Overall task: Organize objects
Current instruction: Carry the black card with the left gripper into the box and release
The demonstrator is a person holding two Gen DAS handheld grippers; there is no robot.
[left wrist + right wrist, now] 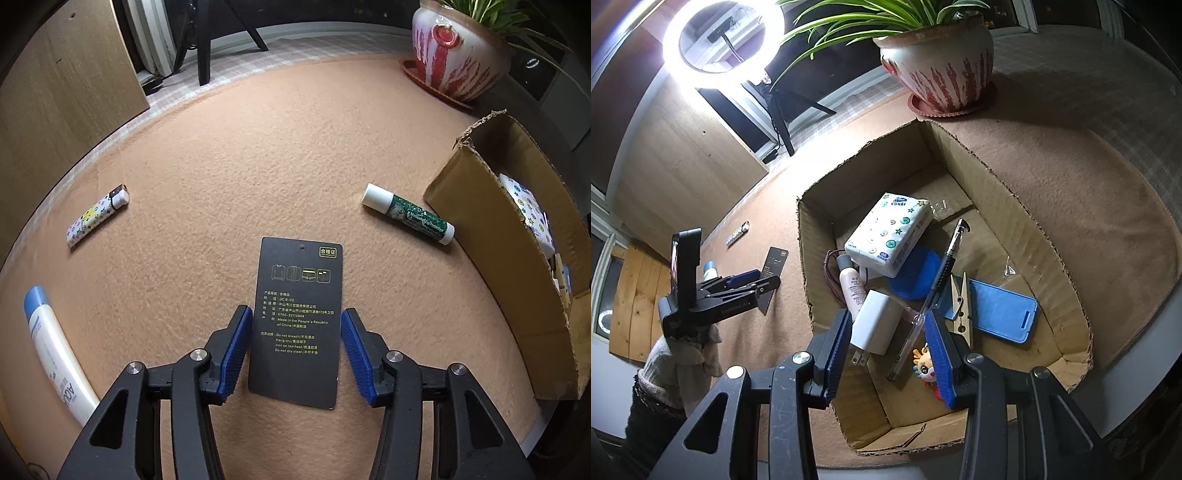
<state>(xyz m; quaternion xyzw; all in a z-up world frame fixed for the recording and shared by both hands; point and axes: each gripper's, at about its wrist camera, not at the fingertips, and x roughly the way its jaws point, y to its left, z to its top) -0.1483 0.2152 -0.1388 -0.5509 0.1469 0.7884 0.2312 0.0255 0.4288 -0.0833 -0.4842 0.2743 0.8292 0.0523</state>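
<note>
A black garment tag (297, 314) lies on the tan carpet between the blue pads of my left gripper (297, 312). The fingertips meet its two long edges. Around it lie a patterned lighter (98, 216), a green lip balm stick (408, 214) and a white tube with a blue cap (55, 350). My right gripper (886, 317) hangs open above the cardboard box (1015, 206) and grips nothing. Inside the box are a tissue pack (888, 234), a white charger (875, 321), pens, a clothespin, a blue case and a small doll. In the right wrist view the left gripper (757, 280) is over the tag (774, 262).
A potted plant (458, 51) stands on the far edge of the carpet behind the box (498, 240). A wooden panel (62, 85) leans at the far left. A lit ring light (716, 40) on a tripod stands beyond the carpet. A gloved hand (679, 354) holds the left gripper.
</note>
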